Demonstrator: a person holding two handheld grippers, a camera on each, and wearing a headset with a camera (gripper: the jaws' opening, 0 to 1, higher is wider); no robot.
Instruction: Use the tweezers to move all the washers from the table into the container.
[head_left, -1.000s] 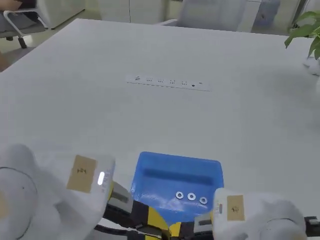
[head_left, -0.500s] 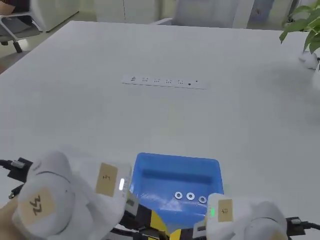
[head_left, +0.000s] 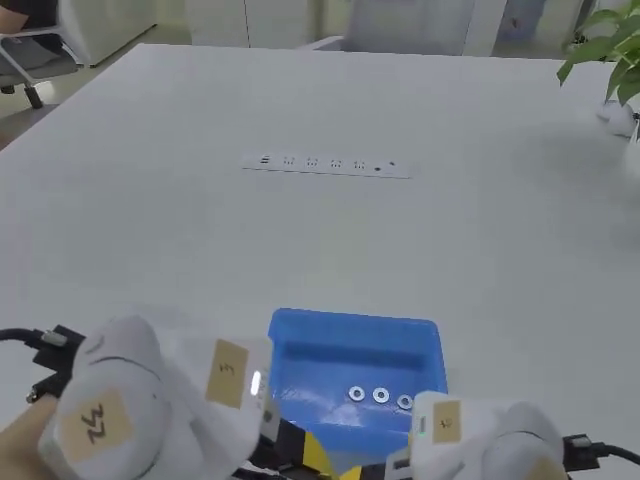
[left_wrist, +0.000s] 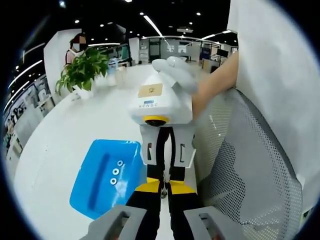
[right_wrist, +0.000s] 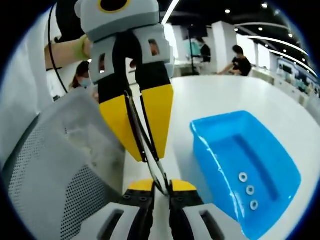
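With three washers lying in the container, the left hand-held gripper and right hand-held gripper both pinch the tweezers narrowly, seemingly mid-handover, so next one must let go cleanly.

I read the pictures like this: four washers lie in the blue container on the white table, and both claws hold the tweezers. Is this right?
Not quite. Three washers, not four, lie in the blue container on the white table; the head view shows them in a row. The left claw and the right claw do hold the tweezers.
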